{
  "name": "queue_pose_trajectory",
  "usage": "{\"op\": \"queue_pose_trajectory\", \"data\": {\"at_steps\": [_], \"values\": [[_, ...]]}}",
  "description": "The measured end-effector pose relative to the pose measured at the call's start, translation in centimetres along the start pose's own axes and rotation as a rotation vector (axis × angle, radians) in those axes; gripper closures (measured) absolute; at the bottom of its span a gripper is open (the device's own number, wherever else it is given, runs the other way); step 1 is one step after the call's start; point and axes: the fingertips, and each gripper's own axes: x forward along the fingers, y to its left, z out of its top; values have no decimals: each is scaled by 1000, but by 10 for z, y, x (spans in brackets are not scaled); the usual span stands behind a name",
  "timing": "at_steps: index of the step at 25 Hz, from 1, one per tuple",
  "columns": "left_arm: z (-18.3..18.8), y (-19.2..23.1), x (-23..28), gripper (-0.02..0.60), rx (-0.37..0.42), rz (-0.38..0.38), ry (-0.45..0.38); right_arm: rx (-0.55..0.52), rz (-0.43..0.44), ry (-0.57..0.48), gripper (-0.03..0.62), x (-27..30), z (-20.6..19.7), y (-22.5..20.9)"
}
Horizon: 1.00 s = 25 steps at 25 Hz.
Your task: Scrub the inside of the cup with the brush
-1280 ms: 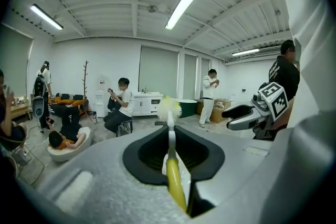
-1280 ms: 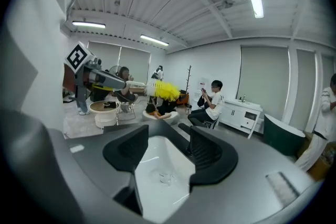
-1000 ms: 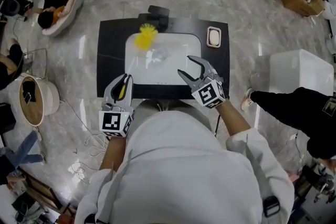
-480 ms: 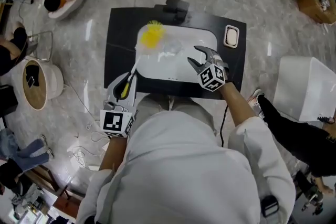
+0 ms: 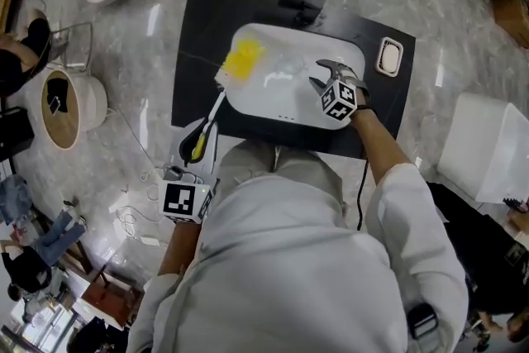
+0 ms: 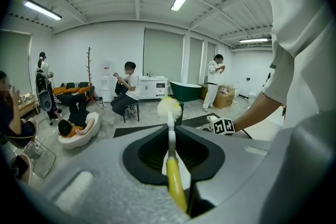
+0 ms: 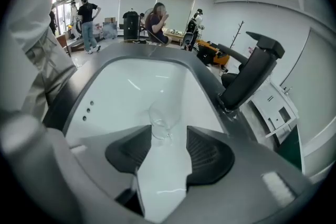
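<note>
Your left gripper (image 6: 170, 135) is clamped on the brush (image 6: 175, 180). Both dark, ribbed pads pinch it where the glossy yellow grip meets the thin white shaft. The shaft runs straight out ahead of the jaws to a fluffy round head of pale yellow bristles. The head hangs in the air, well ahead of the jaw tips.

Your right gripper (image 7: 168, 136) is wide open, and its jaws have just been closing a little. The cup (image 7: 160, 122) sits right at the jaw tips, in the gap and closer to the left-hand pad. Neither pad presses on it, so nothing is gripped. The cup is clear glass, rounded and hard to pick out against the white behind it. I cannot tell whether it stands upright or lies on its side.

The cup rests in the sink (image 7: 123, 86), a smooth, glossy white basin with rounded corners that stretches ahead of the right jaws. A matte black faucet (image 7: 251, 78) with a blocky, angled neck rises to the right of those jaws. A flat black countertop (image 5: 194, 37) frames the basin.
</note>
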Motion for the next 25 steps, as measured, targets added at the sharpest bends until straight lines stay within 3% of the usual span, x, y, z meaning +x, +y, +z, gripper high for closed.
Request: {"op": "queue_pose_trajectory", "data": {"at_steps": [14,25], "values": [[-29,3,0,534,-29,51,138,-49,102,76,415,81,-39,1],[-38,-2,15,534,-30,27,172,-79,121,49,540,101,-45,2]]}}
